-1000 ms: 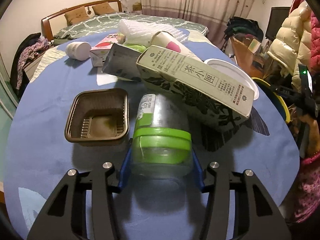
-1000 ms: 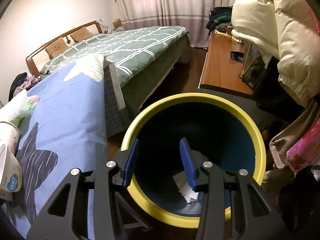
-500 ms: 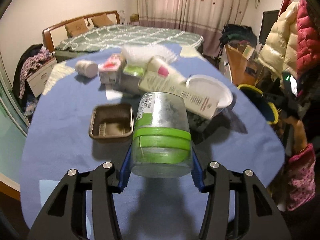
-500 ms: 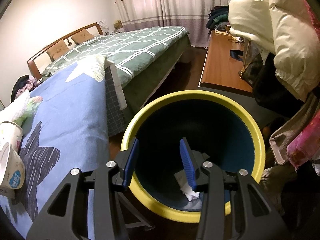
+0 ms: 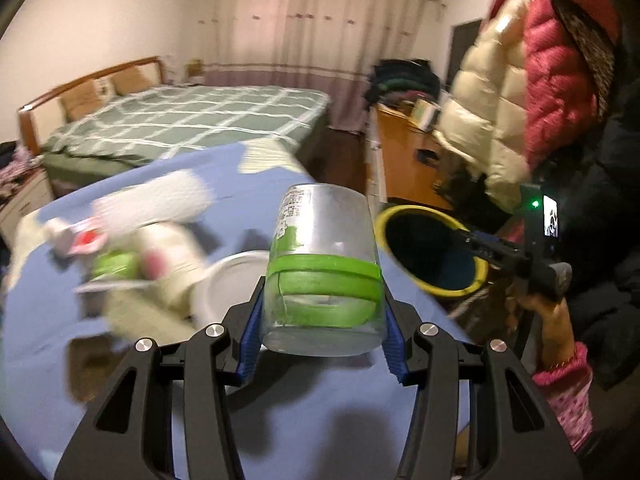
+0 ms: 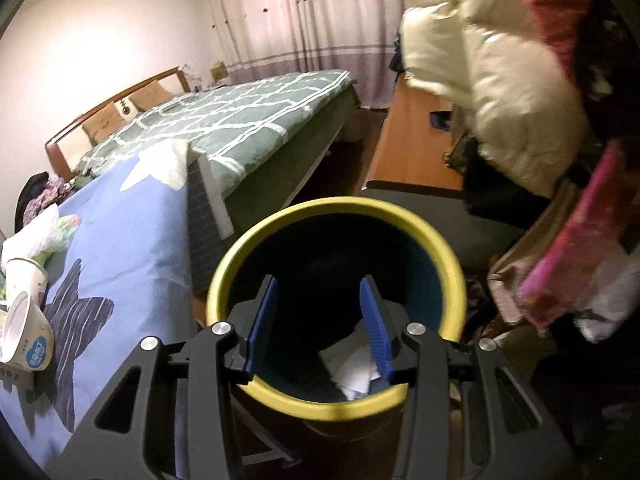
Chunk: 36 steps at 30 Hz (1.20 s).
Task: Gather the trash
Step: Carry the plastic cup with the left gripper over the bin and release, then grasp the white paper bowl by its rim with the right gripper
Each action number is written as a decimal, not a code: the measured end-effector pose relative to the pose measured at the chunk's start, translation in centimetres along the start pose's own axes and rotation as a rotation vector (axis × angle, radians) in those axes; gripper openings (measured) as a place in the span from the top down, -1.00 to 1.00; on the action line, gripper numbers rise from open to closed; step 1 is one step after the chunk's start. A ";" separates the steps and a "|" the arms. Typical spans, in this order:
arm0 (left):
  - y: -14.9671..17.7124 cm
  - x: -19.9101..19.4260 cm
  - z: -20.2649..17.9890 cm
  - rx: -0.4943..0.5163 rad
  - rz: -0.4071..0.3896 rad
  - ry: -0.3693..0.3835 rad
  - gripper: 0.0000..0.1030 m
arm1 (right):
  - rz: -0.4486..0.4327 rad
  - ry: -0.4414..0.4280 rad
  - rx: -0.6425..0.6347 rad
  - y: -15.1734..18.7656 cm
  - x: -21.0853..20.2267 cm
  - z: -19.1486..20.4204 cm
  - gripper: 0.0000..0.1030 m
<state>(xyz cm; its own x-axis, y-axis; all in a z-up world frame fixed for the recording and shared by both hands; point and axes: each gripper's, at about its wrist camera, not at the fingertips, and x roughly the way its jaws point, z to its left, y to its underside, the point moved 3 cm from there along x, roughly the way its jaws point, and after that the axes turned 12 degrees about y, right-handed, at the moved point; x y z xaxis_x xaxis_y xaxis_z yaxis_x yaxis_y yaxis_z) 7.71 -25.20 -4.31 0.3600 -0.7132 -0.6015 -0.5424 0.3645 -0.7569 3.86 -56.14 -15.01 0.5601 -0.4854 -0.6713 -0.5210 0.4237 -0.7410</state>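
Up close in the left wrist view, our left gripper (image 5: 322, 334) is clamped on a clear plastic jar (image 5: 322, 268) with green bands around it, both blue pads pressed against its sides. The jar lies on its side between the fingers, one flat end facing us and the other pointing away, with a printed label along its upper left edge. It hangs above the blue-covered worktop (image 5: 320, 412), not touching it.

Just past the jar to the left we see a white round lid (image 5: 224, 284), and further left a blurry heap of other trash (image 5: 132, 248): cartons, a white cup, something with green on it. Too smeared to tell what is what.

To the right, beyond the worktop edge, sits the dark bin with a yellow rim (image 5: 432, 254). The jar isn't over it, it's beside it in this view. We can also spot our right hand (image 5: 548, 312) in a pink sleeve holding the other tool over there.

In the right wrist view, our right gripper (image 6: 320, 324) hovers over that bin (image 6: 336, 208) with its jaws partly apart and nothing between them. Down inside lies crumpled white paper (image 6: 354, 372). Off to the left on the worktop (image 6: 132, 248) lies a white paper cup (image 6: 28, 332) on its side.

Farther back there's the bed with a green checked cover (image 6: 240, 128), a wooden desk (image 6: 412, 148), hanging puffy coats (image 6: 500, 92) and curtains.
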 end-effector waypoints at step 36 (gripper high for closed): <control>-7.0 14.0 -6.9 0.067 0.041 0.022 -0.81 | 0.006 -0.002 0.025 1.6 -1.6 -3.1 0.01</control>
<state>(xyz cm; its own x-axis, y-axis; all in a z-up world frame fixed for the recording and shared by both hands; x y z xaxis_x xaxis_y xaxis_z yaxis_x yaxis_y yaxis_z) 11.26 -41.88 -5.69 0.3210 -0.7097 -0.6271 -0.5042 0.4325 -0.7475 0.18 -57.04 -15.06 0.5585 -0.4815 -0.6754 -0.5077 0.4454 -0.7374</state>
